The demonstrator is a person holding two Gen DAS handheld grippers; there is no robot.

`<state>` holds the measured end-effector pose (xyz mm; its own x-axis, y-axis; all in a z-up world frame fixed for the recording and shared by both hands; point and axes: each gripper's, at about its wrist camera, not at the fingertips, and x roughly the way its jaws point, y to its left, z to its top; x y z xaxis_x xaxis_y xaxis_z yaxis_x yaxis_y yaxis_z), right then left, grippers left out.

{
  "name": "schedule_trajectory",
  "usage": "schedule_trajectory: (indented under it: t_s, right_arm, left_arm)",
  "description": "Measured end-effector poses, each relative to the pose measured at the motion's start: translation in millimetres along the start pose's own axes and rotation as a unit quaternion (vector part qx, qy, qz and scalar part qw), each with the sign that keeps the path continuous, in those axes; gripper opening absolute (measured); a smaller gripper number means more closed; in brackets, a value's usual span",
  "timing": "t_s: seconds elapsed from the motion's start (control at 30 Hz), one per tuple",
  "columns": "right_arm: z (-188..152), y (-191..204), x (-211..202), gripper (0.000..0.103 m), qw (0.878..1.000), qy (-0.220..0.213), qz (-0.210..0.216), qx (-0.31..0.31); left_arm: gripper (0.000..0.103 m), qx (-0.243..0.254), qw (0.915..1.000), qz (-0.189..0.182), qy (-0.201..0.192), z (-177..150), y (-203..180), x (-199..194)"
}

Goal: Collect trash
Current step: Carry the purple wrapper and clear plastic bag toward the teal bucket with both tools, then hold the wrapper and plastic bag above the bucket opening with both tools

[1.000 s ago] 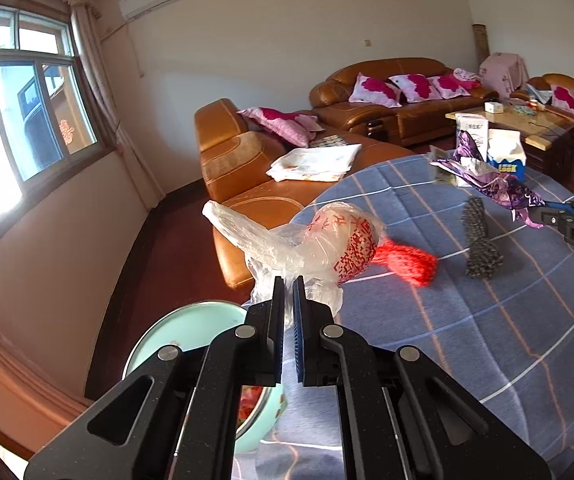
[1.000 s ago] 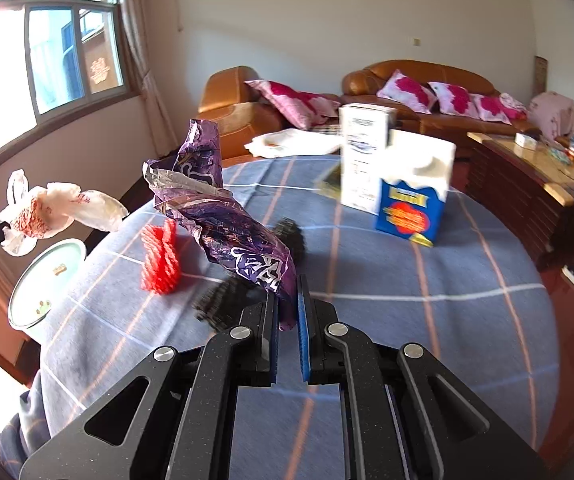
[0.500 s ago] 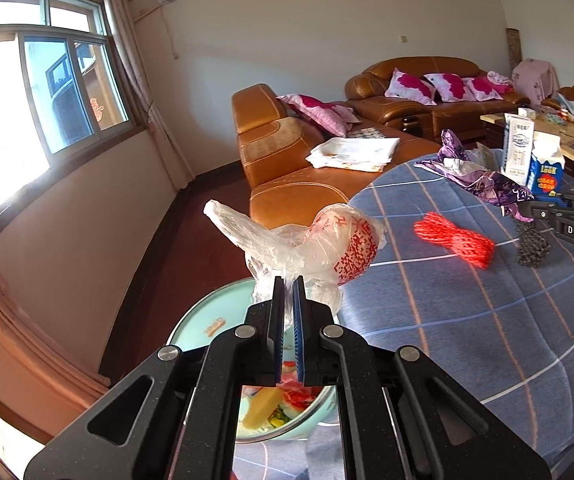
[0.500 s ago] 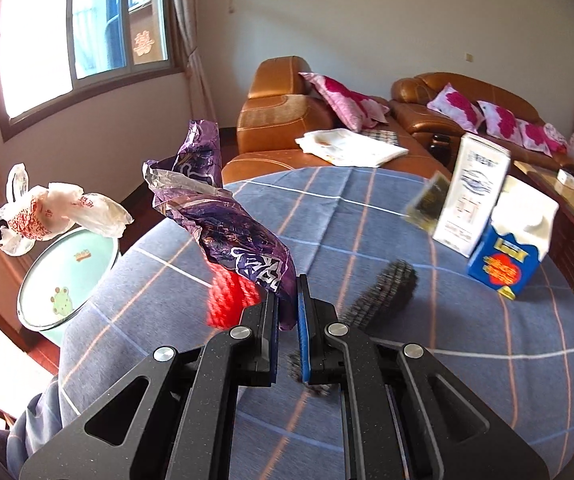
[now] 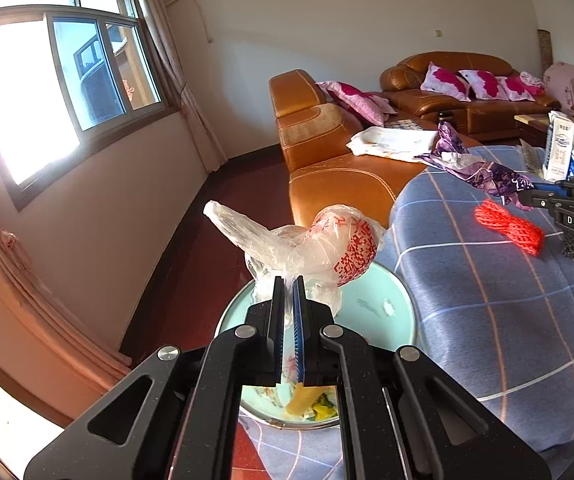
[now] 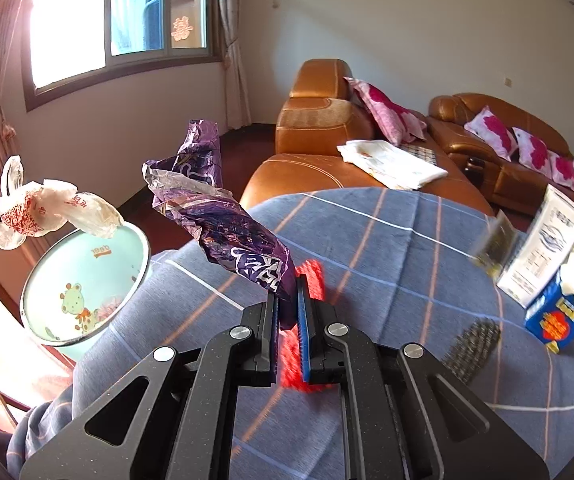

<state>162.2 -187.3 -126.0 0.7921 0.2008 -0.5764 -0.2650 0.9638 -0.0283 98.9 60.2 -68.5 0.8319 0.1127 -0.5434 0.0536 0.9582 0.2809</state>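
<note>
Left gripper (image 5: pixel 288 280), clenched on crinkled clear plastic bag (image 5: pixel 311 248), now hangs over the round basin (image 5: pixel 383 296); right gripper (image 6: pixel 287 300) clamps crumpled purple foil wrapper (image 6: pixel 227 232) above the tabletop's edge.

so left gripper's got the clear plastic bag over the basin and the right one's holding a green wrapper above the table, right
One slip: the wrapper in the right gripper is purple, not green, as the right wrist view shows. The rest holds: the left gripper has its jaws shut on the clear plastic bag above the basin.
</note>
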Motion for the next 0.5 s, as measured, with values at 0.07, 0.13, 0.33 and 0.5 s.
schedule_trajectory:
  t_s: [0.07,0.13,0.33,0.5]
  right_arm:
    - [5,9,5,0.009,1.0,-0.002,0.005,-0.009]
    - [8,16,9,0.009,1.0,-0.004,0.008,-0.017]
    - [13,36,22,0.009,0.999,-0.008,0.021,-0.039]
    - [16,47,31,0.009,0.998,-0.01,0.031,-0.053]
  left_arm:
    - [0.004,-0.005,1.0,0.003,0.003,-1,4,1]
    - [0.004,-0.007,0.9999,0.008,0.005,-3,7,1]
    - [0.004,-0.014,0.9997,0.017,0.01,-7,17,5]
    - [0.004,-0.021,0.9995,0.022,0.012,-10,24,7]
